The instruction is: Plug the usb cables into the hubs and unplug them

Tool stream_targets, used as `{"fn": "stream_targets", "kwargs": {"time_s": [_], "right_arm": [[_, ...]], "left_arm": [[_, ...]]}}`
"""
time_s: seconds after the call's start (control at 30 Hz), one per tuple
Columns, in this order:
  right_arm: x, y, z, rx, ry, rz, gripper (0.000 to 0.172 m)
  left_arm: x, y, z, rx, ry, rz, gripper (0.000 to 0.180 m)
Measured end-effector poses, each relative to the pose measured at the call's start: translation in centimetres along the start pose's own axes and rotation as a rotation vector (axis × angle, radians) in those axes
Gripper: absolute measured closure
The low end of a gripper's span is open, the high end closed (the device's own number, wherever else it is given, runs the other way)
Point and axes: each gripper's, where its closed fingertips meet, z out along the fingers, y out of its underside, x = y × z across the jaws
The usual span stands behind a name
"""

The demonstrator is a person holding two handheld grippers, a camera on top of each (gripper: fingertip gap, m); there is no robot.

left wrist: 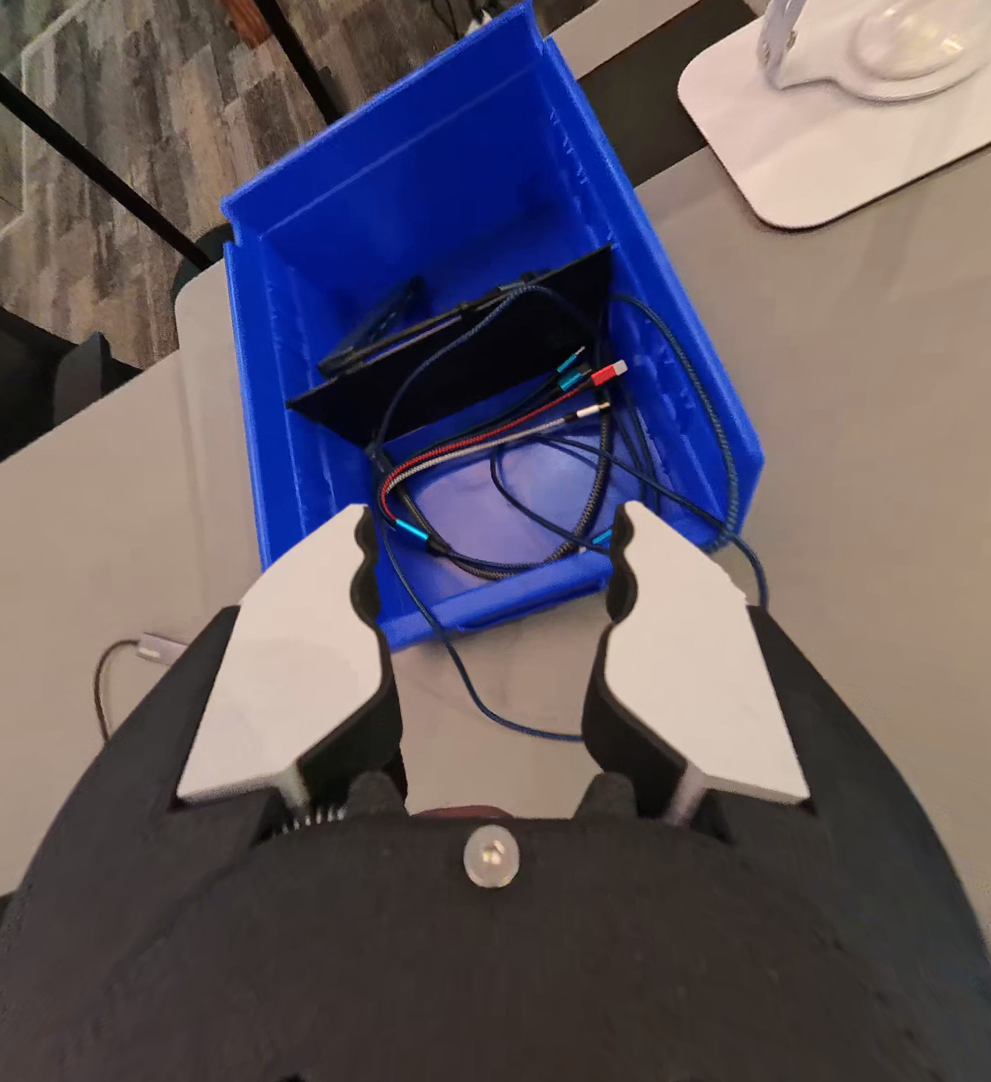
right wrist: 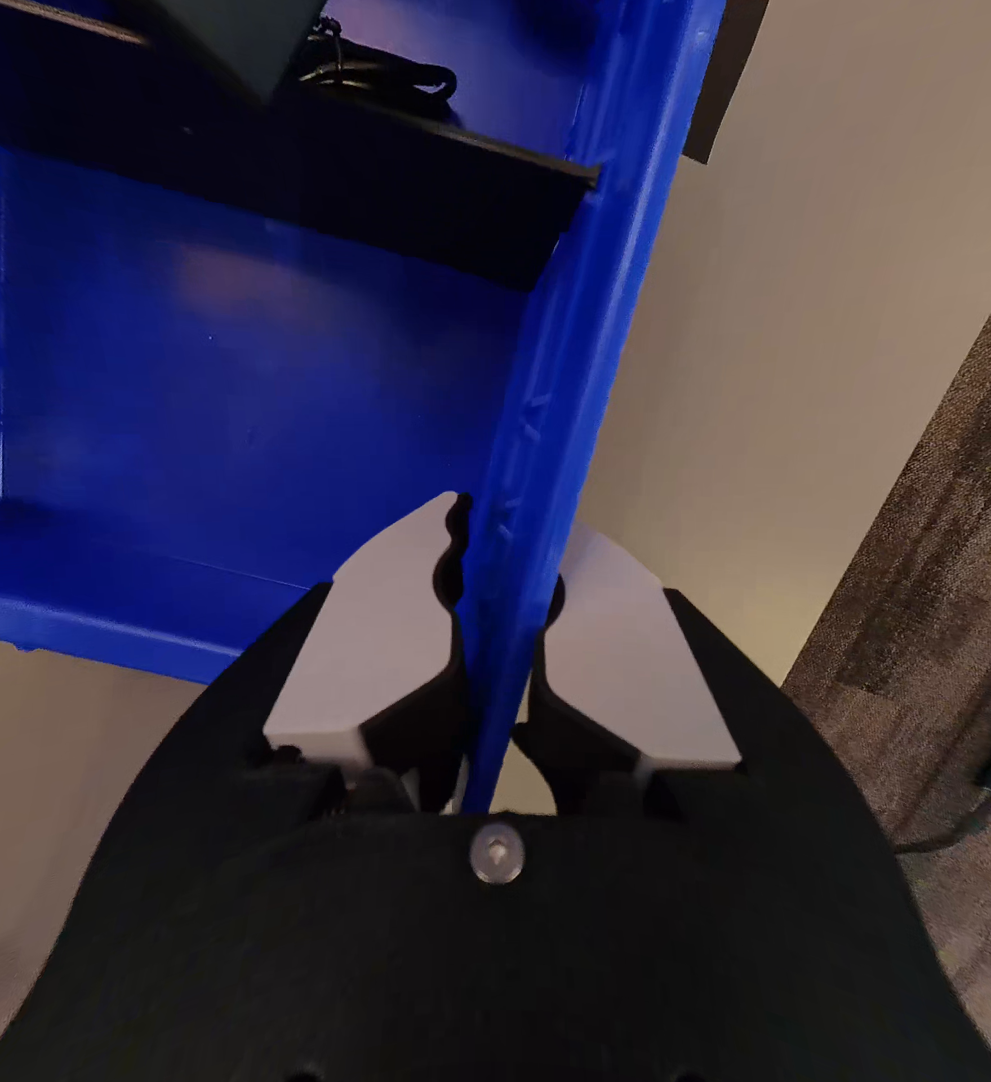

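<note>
Left gripper (left wrist: 493, 527): jaws wide apart, nothing between the pads, hovering above the near lip of the blue bin (left wrist: 686, 363). Right gripper (right wrist: 510, 562): jaws closed down on the bin's side wall (right wrist: 539, 468), one finger inside the bin, the other outside; inner pad (right wrist: 452, 556) flat against the wall, outer pad mostly hidden behind the rim.

Bin sits on the grey counter (left wrist: 861, 527), near its far-left corner, w/ a black divider (left wrist: 452, 351) across the middle. Near compartment holds the USB cables (left wrist: 510, 468), a loose tangle: dark-blue braided, red braided and silver braided leads, teal, red and silver plugs pointing toward the bin's right wall. One dark-blue cable (left wrist: 481, 691) spills over the front lip onto the counter and runs between the left gripper's fingers w/o touching them. Far compartment: a dark flat device (left wrist: 387, 328) leaning behind the divider, prob. a hub, too dim to be sure.

Left edge of counter: a small grey adapter w/ brown cord (left wrist: 156, 647). Far-right corner: white stand base (left wrist: 832, 117). Carpet floor (left wrist: 100, 117) beyond the counter.
</note>
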Motion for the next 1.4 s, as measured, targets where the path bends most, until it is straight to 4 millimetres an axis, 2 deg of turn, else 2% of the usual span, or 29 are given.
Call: {"fn": "stream_targets", "kwargs": {"time_s": [0.03, 0.07, 0.1, 0.2, 0.27, 0.33, 0.37, 0.43, 0.53, 0.57, 0.6, 0.7, 0.73, 0.87, 1.03, 1.1, 1.23, 1.33, 1.4], "right_arm": [[0.2, -0.1, -0.1, 0.005, 0.024, 0.000, 0.141], [0.5, -0.2, -0.4, 0.020, 0.062, 0.001, 0.122], [0.5, -0.3, -0.9, 0.043, 0.084, -0.002, 0.117], [-0.1, -0.9, -3.1, 0.142, 0.151, -0.005, 0.117], [-1.0, -1.2, -4.9, 0.231, 0.191, -0.008, 0.119], [-1.9, -1.4, -6.7, 0.317, 0.228, -0.013, 0.121], [-2.4, -1.4, -7.4, 0.349, 0.240, -0.013, 0.121], [-3.5, -1.1, -8.4, 0.392, 0.251, -0.021, 0.124], [-5.0, -0.7, -9.2, 0.428, 0.264, -0.050, 0.127], [-5.5, -0.6, -9.4, 0.439, 0.261, -0.061, 0.128], [-6.1, -0.5, -9.4, 0.443, 0.254, -0.073, 0.130], [-7.0, -0.3, -9.2, 0.449, 0.250, -0.101, 0.131], [-7.3, -0.4, -9.2, 0.456, 0.243, -0.105, 0.132], [-8.2, -0.5, -9.3, 0.493, 0.230, -0.116, 0.134], [-9.2, -0.1, -9.5, 0.525, 0.219, -0.137, 0.135], [-9.7, -0.1, -9.7, 0.538, 0.224, -0.156, 0.136], [-11.1, -0.4, -10.4, 0.584, 0.222, -0.185, 0.137], [-12.4, -0.8, -11.5, 0.647, 0.219, -0.209, 0.139], [-13.6, -1.2, -12.3, 0.697, 0.206, -0.227, 0.141]], "left_arm": [[-0.4, -0.6, 0.7, -0.007, -0.001, 0.021, 0.105], [-0.9, -1.5, 1.4, -0.009, -0.007, 0.048, 0.108], [-1.5, -2.5, 2.2, -0.008, -0.009, 0.073, 0.114], [-3.4, -5.8, 5.9, -0.053, 0.031, 0.093, 0.123], [-5.3, -6.9, 9.3, -0.150, 0.043, 0.110, 0.122], [-6.7, -6.8, 12.7, -0.287, 0.078, 0.124, 0.123], [-7.1, -6.8, 14.3, -0.339, 0.092, 0.137, 0.131], [-7.8, -5.3, 17.0, -0.490, 0.108, 0.175, 0.131], [-7.3, -2.0, 19.2, -0.738, 0.163, 0.204, 0.122], [-7.1, -1.8, 19.4, -0.787, 0.186, 0.185, 0.130], [-7.0, -1.9, 19.6, -0.800, 0.200, 0.163, 0.127], [-6.7, -1.0, 19.7, -0.914, 0.254, 0.134, 0.133], [-6.9, -0.8, 19.8, -0.931, 0.249, 0.164, 0.146], [-7.4, -0.5, 19.7, -0.985, 0.232, 0.183, 0.148], [-8.4, -1.7, 19.3, -0.881, 0.150, 0.221, 0.149], [-8.8, -2.9, 18.7, -0.803, 0.122, 0.226, 0.149], [-9.8, -5.8, 15.8, -0.650, 0.074, 0.205, 0.149], [-9.4, -8.8, 11.9, -0.504, 0.055, 0.206, 0.149], [-8.4, -11.1, 8.6, -0.390, 0.052, 0.212, 0.149]]}}
